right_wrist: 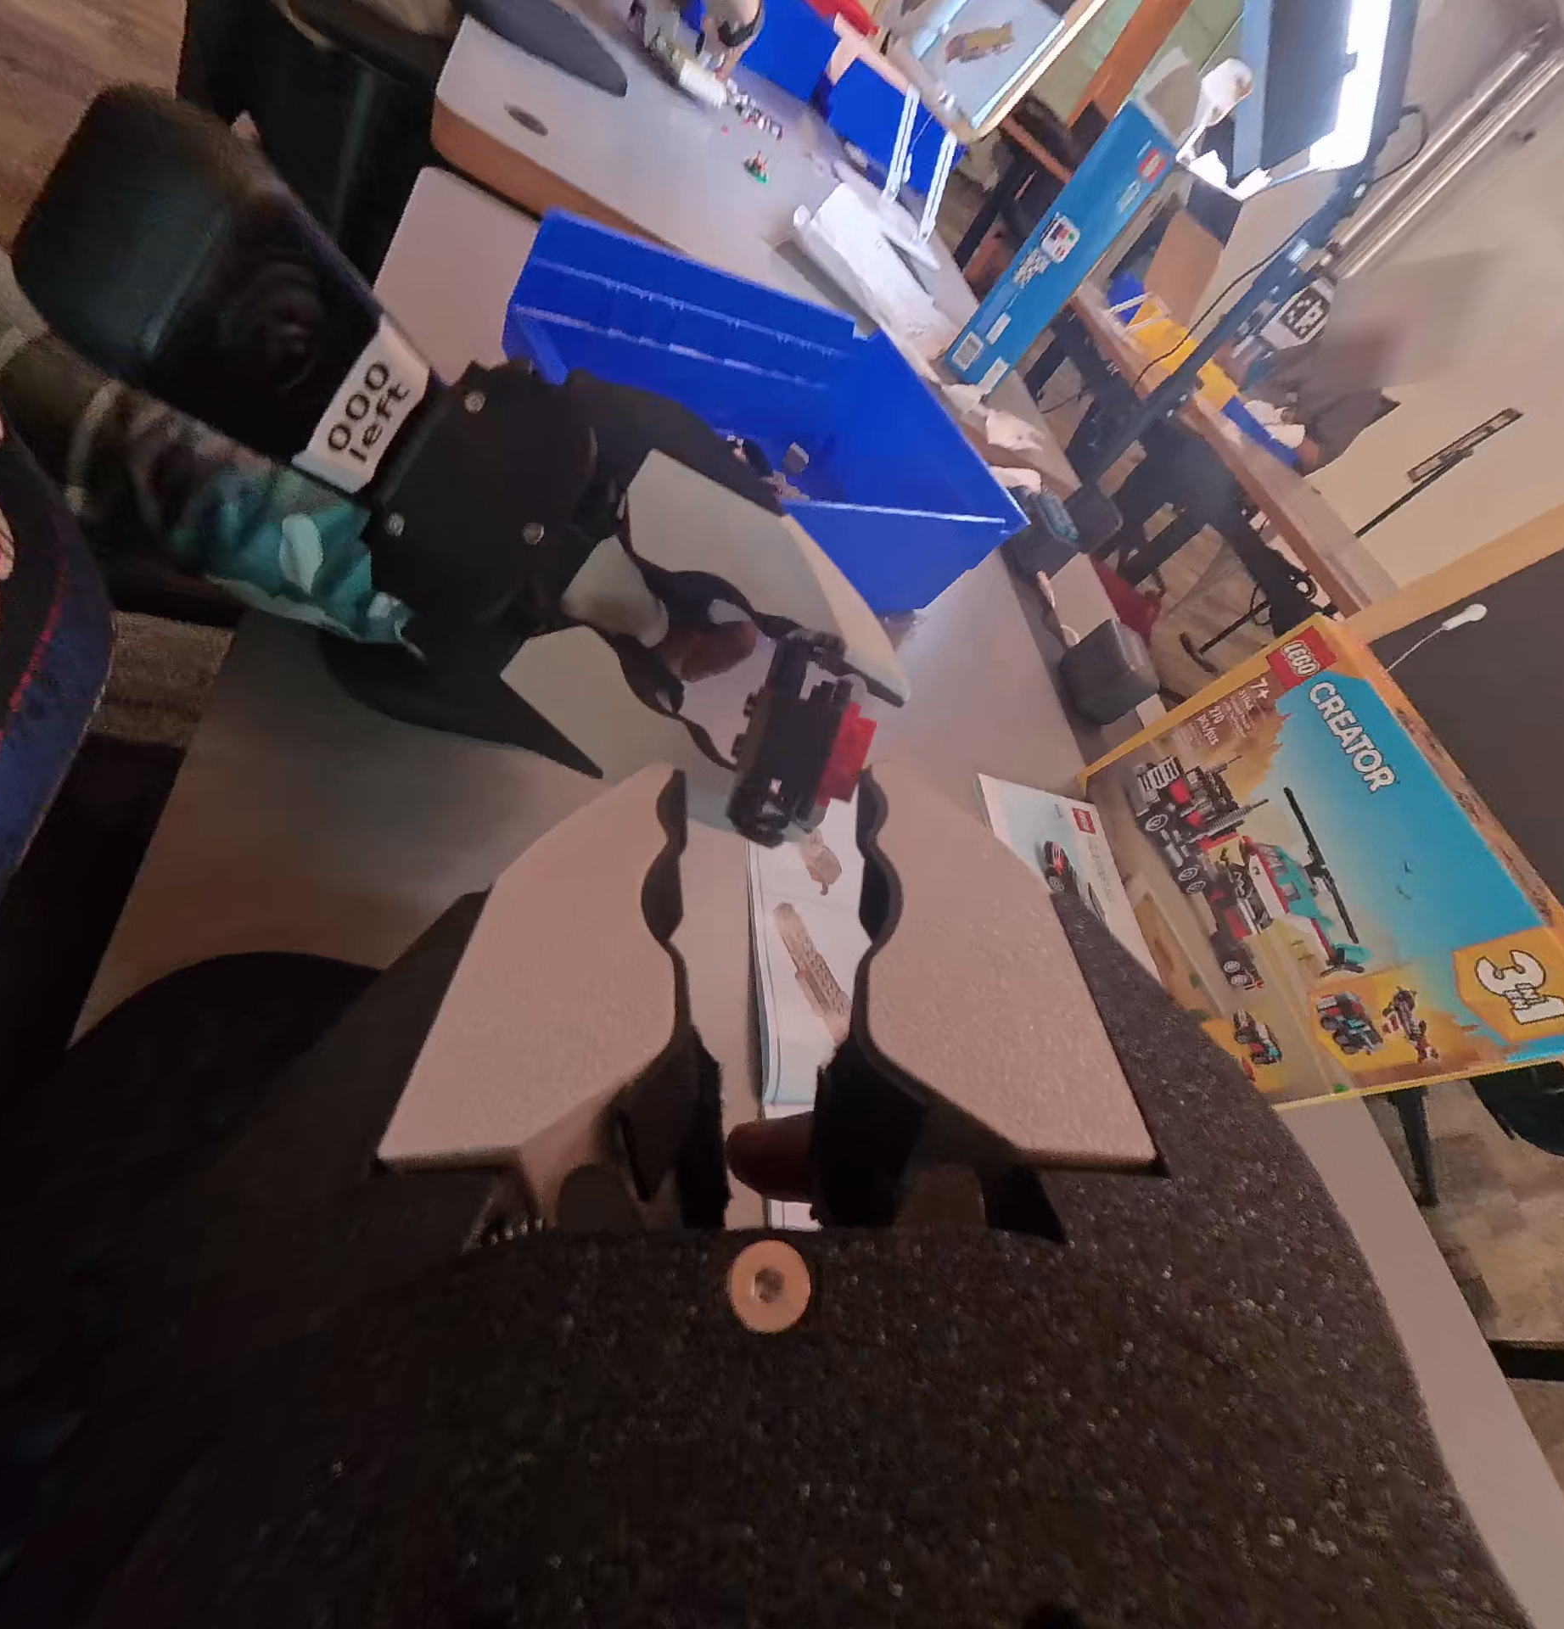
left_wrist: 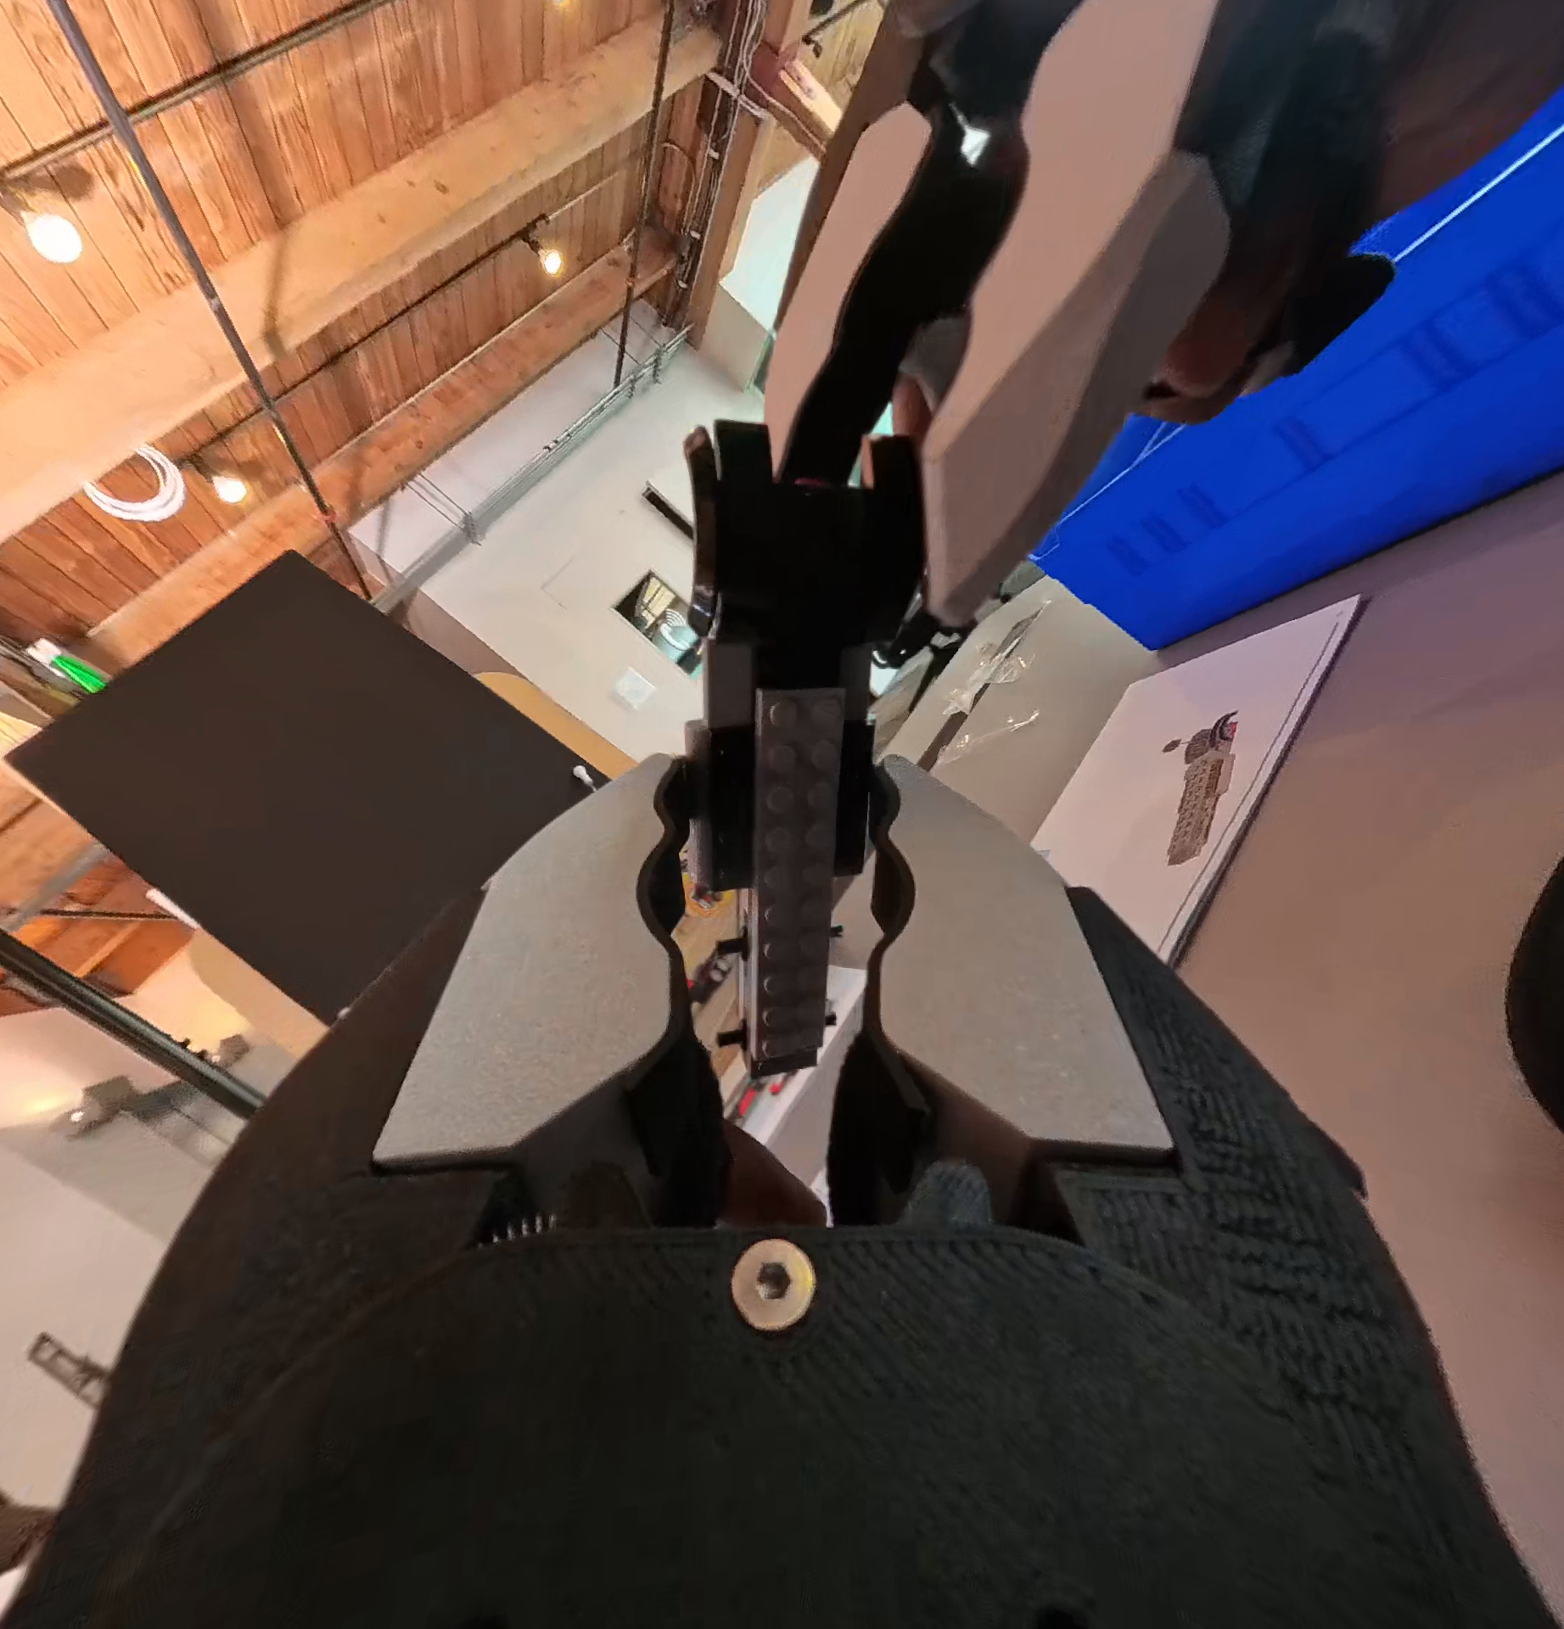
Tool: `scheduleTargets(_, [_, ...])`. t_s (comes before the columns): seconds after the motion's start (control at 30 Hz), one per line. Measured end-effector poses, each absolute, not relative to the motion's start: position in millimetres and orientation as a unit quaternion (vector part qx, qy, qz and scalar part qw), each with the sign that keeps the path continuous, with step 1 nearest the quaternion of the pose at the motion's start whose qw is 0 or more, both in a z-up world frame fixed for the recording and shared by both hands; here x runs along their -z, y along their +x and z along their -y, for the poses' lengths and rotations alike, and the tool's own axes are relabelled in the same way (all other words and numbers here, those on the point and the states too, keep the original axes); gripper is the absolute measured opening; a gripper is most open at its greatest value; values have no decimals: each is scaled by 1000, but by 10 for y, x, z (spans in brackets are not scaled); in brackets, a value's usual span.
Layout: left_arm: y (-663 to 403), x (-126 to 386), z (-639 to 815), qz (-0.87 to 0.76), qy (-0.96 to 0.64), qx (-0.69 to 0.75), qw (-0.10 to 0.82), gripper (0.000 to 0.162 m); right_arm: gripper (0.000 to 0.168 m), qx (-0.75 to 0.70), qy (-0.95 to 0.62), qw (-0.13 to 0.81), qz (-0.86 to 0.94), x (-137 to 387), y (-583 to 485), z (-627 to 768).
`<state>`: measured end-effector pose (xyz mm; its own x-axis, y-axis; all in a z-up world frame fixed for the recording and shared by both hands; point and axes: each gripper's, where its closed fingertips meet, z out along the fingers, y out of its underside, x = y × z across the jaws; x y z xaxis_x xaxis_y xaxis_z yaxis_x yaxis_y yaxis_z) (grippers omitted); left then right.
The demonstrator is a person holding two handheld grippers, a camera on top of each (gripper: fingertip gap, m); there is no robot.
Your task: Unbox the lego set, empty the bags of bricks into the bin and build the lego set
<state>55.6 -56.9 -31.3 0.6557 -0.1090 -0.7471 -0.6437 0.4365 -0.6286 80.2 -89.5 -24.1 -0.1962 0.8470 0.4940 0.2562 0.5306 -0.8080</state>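
My left gripper [left_wrist: 782,793] is shut on a partly built lego model [left_wrist: 796,793]: black bricks with a long dark grey studded plate along it. It holds the model in the air, pointing up toward the ceiling. In the right wrist view the model [right_wrist: 791,740] shows black with a red brick, held by the left gripper [right_wrist: 787,679] above the table. My right gripper [right_wrist: 769,793] is open, its tips on either side of the model's near end, with a small gap showing on the left. It shows in the left wrist view [left_wrist: 862,520] at the model's far end.
A blue bin [right_wrist: 849,423] stands on the grey table [right_wrist: 337,837] behind the grippers; it also shows in the left wrist view [left_wrist: 1333,441]. An open instruction booklet [right_wrist: 796,952] lies below the model. The lego box [right_wrist: 1342,864] lies at the right edge. Empty clear bags [left_wrist: 990,696] lie nearby.
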Motion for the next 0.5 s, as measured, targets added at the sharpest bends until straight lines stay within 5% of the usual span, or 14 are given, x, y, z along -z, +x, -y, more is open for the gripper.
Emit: scheduleTargets(0.5, [552,325,581,-394,-496,-206,745,39,26,-279,-387,519,709,267,817,842])
